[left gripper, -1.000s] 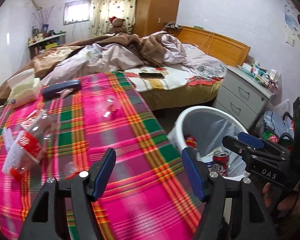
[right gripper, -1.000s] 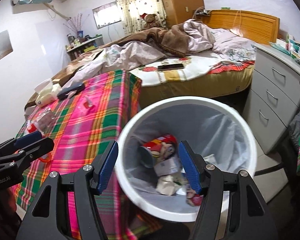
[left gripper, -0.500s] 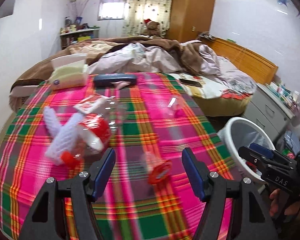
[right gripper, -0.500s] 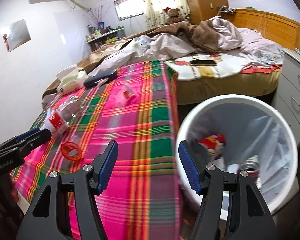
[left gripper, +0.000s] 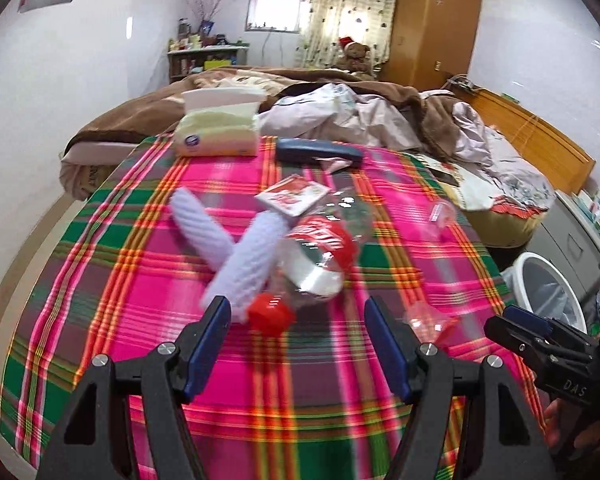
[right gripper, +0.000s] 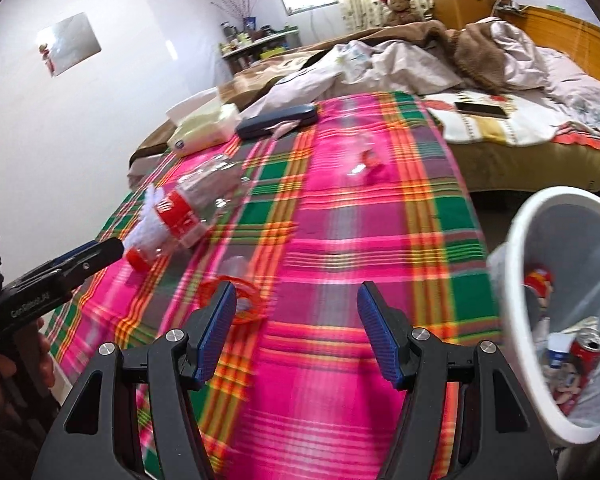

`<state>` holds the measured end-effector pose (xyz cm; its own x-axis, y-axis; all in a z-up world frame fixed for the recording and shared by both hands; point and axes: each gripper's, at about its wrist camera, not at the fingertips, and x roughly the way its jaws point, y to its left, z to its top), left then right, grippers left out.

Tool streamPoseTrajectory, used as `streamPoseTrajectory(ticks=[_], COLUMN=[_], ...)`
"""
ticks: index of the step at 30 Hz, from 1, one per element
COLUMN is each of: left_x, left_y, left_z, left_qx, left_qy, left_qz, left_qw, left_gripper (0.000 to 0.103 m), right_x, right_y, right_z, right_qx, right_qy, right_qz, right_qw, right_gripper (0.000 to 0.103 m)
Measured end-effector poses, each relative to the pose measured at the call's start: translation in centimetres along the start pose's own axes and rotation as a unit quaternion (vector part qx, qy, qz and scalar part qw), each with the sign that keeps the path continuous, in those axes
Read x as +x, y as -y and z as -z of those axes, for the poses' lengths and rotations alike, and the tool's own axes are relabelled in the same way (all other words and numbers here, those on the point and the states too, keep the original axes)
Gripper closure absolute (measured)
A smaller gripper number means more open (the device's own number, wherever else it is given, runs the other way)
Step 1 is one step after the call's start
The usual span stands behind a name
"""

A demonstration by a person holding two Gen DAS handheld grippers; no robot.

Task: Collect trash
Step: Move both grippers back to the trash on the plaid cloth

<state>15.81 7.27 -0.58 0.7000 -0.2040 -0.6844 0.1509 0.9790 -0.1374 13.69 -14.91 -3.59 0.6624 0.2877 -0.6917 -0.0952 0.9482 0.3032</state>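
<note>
Ahead, a bottle (left gripper: 320, 248) lies on the worktop (left gripper: 140, 280), its red cap just beyond the spread, empty left tongs (left gripper: 296, 344). Right tongs (right gripper: 294, 330) spread, empty; bin (right gripper: 520, 280) to their right.

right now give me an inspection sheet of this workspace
surface: plaid cloth covers the table, beside an unmade bed
job's things: clear plastic bottle with red label and red cap lies on its side; white foam sleeves cross beside it; small snack packet next to them; clear cup with orange rim near the front edge; crumpled clear wrapper farther back; white bin right of the table already holds a can and wrappers
clutter: tissue pack, dark blue case, phone on the bed
claws: left claw open, empty; right claw open, empty
cables: nothing seen
surroundings: wardrobe, curtains, teddy bear, shelf
</note>
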Motion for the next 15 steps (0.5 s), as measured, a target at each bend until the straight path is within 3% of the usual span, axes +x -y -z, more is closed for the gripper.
streamPoseTrajectory(ticks=[8, 15], left_x=[0.8, 2.1], left_y=[-2.8, -2.6], left_z=[-0.2, -0.3], left_qx=[-0.011, 0.014], left_qy=[-0.014, -0.030], left_qz=[-0.008, -0.001], left_qw=[0.9998, 0.9995], left_gripper=[0.031, 0.030], right_x=[2.4, 4.4], right_y=[-2.7, -3.4], right_z=[-0.2, -0.3], right_qx=[-0.023, -0.037], right_qy=[-0.021, -0.044], right_qz=[-0.022, 0.008], right_qw=[0.999, 0.998], right_gripper=[0.039, 0.039])
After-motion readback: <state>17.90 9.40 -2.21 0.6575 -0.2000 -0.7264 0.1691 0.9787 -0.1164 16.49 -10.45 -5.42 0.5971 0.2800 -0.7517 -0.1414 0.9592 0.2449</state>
